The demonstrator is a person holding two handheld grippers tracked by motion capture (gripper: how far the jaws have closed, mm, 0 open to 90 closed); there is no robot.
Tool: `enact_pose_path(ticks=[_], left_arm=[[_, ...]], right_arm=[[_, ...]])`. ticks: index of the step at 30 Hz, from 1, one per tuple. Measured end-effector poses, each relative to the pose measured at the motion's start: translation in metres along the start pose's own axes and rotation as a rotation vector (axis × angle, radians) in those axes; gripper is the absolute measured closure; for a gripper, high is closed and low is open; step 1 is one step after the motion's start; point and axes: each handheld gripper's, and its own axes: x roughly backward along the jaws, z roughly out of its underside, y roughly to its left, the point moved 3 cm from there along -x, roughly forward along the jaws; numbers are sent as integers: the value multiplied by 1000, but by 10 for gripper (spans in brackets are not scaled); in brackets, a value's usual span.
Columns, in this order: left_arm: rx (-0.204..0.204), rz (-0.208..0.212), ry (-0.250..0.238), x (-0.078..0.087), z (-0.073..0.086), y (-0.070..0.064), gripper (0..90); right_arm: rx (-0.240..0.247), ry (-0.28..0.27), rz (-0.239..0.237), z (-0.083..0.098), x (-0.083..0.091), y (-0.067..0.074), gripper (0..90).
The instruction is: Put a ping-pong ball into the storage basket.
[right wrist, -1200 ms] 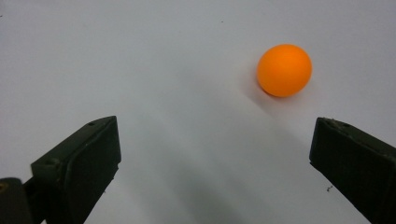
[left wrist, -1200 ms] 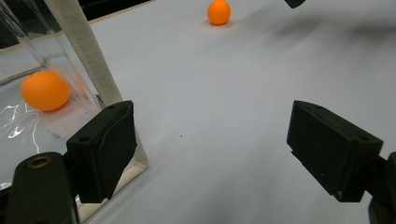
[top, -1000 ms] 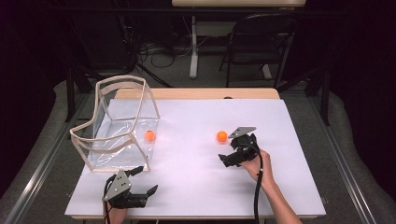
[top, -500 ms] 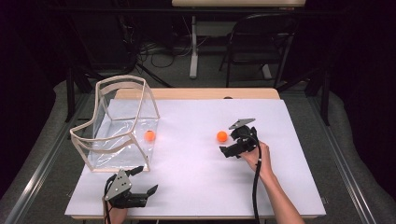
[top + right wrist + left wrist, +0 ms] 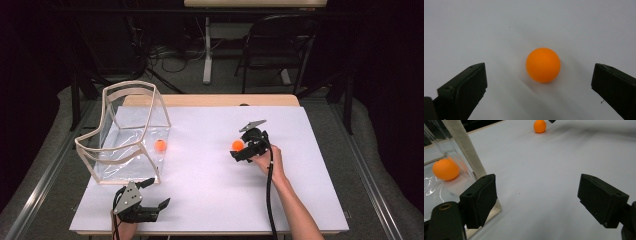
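Right claw [image 5: 539,82] gapes around orange ball [image 5: 543,65], untouched.

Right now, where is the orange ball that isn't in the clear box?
In the high view the loose orange ball lies on the white table, right of centre, just ahead of the right gripper, between its open jaws.

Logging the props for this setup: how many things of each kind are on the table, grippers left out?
Orange balls: 2, one inside the bin, one on the open table
Clear bin with a pale frame: 1
Total: 3
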Motion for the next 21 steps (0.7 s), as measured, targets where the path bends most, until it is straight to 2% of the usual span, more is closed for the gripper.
enact_pose_path(ticks=[4, 8, 10, 12, 21], left_arm=[[1, -8, -4, 1, 0, 1, 158], [0, -8, -9, 2, -1, 1, 158], [3, -9, -8, 2, 0, 1, 158], [0, -8, -6, 1, 0, 1, 158], [0, -6, -3, 1, 0, 1, 158]], right_arm=[[-1, 22, 6, -2, -7, 0, 11], [-13, 11, 22, -5, -7, -2, 77], [-9, 10, 33, -5, -8, -2, 150], [-9, 19, 37, -5, -9, -3, 157], [32, 54, 60, -6, -16, 0, 308]])
